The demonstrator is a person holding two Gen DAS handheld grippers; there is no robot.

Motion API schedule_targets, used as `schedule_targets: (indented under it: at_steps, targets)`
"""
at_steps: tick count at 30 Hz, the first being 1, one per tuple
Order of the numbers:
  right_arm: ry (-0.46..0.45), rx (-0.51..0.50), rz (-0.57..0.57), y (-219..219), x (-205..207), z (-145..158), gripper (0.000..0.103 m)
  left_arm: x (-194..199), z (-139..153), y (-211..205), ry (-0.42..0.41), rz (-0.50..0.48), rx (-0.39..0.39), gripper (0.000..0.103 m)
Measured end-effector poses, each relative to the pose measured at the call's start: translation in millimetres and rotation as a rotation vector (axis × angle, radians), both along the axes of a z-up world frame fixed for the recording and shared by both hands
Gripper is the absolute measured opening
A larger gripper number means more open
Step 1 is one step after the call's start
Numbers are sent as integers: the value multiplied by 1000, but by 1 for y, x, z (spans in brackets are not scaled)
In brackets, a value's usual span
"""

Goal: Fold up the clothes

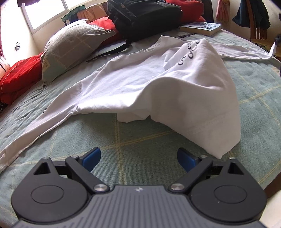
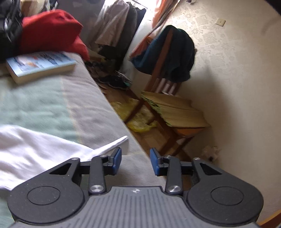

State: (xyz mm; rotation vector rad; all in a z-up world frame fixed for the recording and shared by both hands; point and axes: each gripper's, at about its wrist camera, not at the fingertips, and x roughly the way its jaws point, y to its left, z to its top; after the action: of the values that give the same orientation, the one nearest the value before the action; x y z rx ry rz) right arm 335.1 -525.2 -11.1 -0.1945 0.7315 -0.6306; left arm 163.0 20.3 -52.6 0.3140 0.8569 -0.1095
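A white long-sleeved shirt [image 1: 144, 84] with dark lettering lies crumpled on the green checked bedspread [image 1: 133, 145], one side humped up, its sleeves stretched toward the left and the far right. My left gripper [image 1: 138, 158] hovers just short of the shirt's near hem, open, with nothing between its blue pads. In the right wrist view a sleeve end [image 2: 112, 146] of the shirt [image 2: 35, 150] lies on the bed near its edge, just beside the left blue pad. My right gripper [image 2: 135, 162] is open over the bed edge, and nothing sits between its pads.
At the head of the bed lie a grey pillow [image 1: 70, 47], red bedding [image 1: 19, 77], a black backpack [image 1: 144, 15] and a book [image 1: 202, 28]. Beside the bed stands a wooden chair [image 2: 168, 105] with dark clothes draped over it and cardboard on its seat; clutter covers the floor.
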Motion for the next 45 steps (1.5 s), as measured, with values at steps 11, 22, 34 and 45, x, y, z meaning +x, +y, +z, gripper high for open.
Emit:
schedule_targets:
  at_steps: [11,22,34,45]
  targets:
    - [-167,352,537,113,14,39,80,8,-2,21,10,36,8,94]
    - [81,297,1012,258,70,3,44,18,-9,40,33,86,-44,94]
    - [218,301,1143,314,166,-26,42,39,-6,57,28,116,-87,94]
    - [192,324,1063,331,216,-28,7,47,-6,72,17,144,-114,94]
